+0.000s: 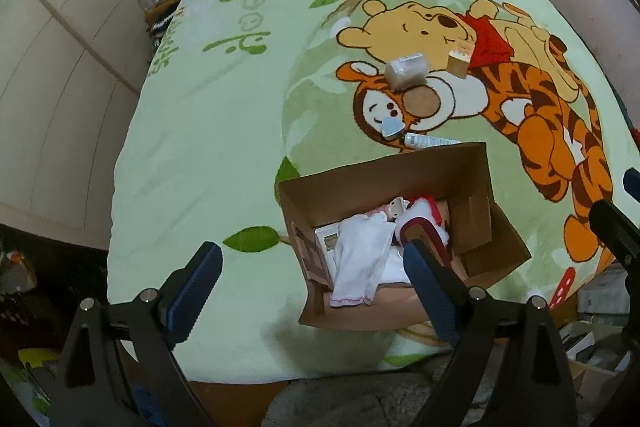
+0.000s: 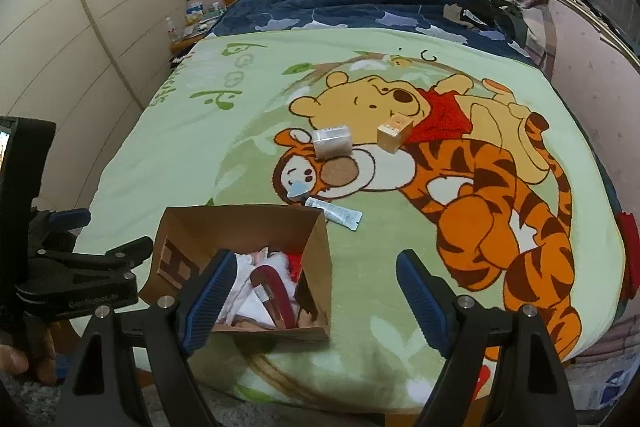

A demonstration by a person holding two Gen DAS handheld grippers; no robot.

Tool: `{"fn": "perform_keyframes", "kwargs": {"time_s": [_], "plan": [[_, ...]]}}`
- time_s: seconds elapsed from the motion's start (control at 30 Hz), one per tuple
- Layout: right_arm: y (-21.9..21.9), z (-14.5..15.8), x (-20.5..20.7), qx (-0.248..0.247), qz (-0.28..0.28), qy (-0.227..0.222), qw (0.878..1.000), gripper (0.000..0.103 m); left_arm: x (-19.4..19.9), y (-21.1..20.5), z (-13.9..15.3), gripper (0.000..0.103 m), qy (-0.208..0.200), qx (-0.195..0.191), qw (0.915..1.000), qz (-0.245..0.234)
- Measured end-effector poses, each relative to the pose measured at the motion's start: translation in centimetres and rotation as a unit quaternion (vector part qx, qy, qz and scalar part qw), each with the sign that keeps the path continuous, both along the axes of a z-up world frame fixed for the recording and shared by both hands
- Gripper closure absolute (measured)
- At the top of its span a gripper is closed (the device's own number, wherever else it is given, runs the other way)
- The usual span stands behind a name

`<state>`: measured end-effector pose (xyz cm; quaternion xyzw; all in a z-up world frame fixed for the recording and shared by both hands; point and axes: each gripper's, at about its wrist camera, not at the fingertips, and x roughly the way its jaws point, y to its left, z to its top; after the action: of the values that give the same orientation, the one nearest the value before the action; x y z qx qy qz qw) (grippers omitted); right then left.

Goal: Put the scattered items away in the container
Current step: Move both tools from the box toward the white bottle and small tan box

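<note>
While both tools hover at the near edge of the bed, we hold the left gripper [image 1: 312, 291] with its jaws spread and nothing between them, and the right gripper [image 2: 316, 295] likewise gaping and bare; the cardboard box [image 2: 320, 247] sits at six o'clock on the cartoon blanket [image 2: 160, 155], already holding white cloth [image 1: 360, 259] and a dark red band [image 2: 276, 287]; four items lie outside it: a white tube [image 2: 334, 214] just beyond its far wall at twelve o'clock, a pale blue piece [image 2: 298, 190] near that at eleven, a clear packet [image 2: 332, 141] and a small tan box [image 2: 394, 133] farther up toward one o'clock; we judge the tube the nearest pick; to take it well we would turn the jaws across its narrow width, press lightly into the soft blanket, and close on its middle so it does not tip or snag the pile.
</note>
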<state>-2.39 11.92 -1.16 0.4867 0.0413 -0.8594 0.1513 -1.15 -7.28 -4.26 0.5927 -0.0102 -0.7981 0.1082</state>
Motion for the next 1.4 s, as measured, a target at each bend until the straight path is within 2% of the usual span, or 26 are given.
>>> {"fn": "perform_keyframes", "kwargs": {"time_s": [0.17, 0.67, 1.4], "plan": [[0.1, -0.2, -0.1, 0.002, -0.002, -0.003, 1.0, 0.019, 0.0, -0.7, -0.4, 0.009, -0.011, 0.009, 0.9998, 0.016], [2.0, -0.4, -0.4, 0.014, -0.034, -0.008, 0.999, 0.019, 0.0, -2.7, -1.1, 0.009, -0.021, -0.004, 0.9986, 0.048], [6.3, -0.9, -3.2, 0.046, -0.098, -0.003, 0.994, 0.019, -0.8, -5.9, -1.8, 0.009, -0.032, -0.023, 0.9958, 0.083]]}}
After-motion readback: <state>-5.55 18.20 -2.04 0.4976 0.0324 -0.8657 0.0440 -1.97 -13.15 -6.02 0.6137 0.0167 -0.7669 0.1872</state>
